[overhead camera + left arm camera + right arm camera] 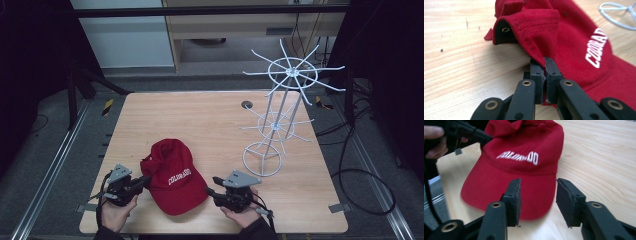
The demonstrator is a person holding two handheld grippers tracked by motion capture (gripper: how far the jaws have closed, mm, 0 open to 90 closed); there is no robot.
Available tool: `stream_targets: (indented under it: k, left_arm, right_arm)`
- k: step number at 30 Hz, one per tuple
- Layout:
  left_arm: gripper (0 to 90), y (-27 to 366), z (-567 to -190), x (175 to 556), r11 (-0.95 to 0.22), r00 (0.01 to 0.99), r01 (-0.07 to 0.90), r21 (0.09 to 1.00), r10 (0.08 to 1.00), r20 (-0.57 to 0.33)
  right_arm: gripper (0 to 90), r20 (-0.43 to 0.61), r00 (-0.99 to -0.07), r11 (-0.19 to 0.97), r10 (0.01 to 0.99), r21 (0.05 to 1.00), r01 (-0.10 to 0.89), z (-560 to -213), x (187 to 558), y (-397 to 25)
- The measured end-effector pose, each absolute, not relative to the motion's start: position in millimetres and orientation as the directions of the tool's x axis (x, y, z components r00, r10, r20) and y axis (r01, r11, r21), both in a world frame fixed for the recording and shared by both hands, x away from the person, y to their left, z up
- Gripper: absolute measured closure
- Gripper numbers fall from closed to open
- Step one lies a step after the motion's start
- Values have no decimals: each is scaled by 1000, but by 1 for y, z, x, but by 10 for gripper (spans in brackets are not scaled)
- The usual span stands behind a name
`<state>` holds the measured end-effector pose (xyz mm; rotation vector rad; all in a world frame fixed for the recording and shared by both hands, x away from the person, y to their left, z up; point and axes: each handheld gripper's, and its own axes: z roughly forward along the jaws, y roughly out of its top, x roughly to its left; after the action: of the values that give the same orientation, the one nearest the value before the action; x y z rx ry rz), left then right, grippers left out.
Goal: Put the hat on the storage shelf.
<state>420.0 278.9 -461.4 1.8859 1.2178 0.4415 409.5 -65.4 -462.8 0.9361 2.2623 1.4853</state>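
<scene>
Red cap [173,176], brim toward table's near edge.

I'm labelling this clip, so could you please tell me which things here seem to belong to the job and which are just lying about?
In use, as it seems:
- red cap, its side pinched by the left tongs
- right tongs, open, at the cap's brim
- white wire rack, possibly where the cap goes

Just about:
- grey disc set in the table
- cables on the floor
</scene>
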Motion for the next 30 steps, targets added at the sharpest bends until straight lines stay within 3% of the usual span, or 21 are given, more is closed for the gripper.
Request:
stream_targets:
  k: [10, 14, 19, 25, 30]
  left_arm:
    - [869, 279, -474, 434, -237, 462, 602, 762, 882, -90]
    - [868, 278, -476, 437, -251, 461, 603, 757, 885, -73]
    - [869, 276, -479, 440, -272, 463, 607, 746, 885, -54]
    - [869, 275, -481, 443, -284, 464, 615, 735, 884, -47]
    - [869, 272, -479, 449, -278, 469, 604, 747, 882, -52]
  right_arm:
    - [416, 144, -705, 235, 695, 881, 411, -469, 464, -13]
    - [424, 177, -687, 218, 705, 868, 447, -477, 478, -1]
    - [566, 219, -687, 220, 693, 843, 491, -484, 484, 6]
    - [818, 191, -701, 287, 687, 815, 503, -488, 484, 12]
    - [886, 147, -702, 309, 697, 821, 479, -480, 477, 10]
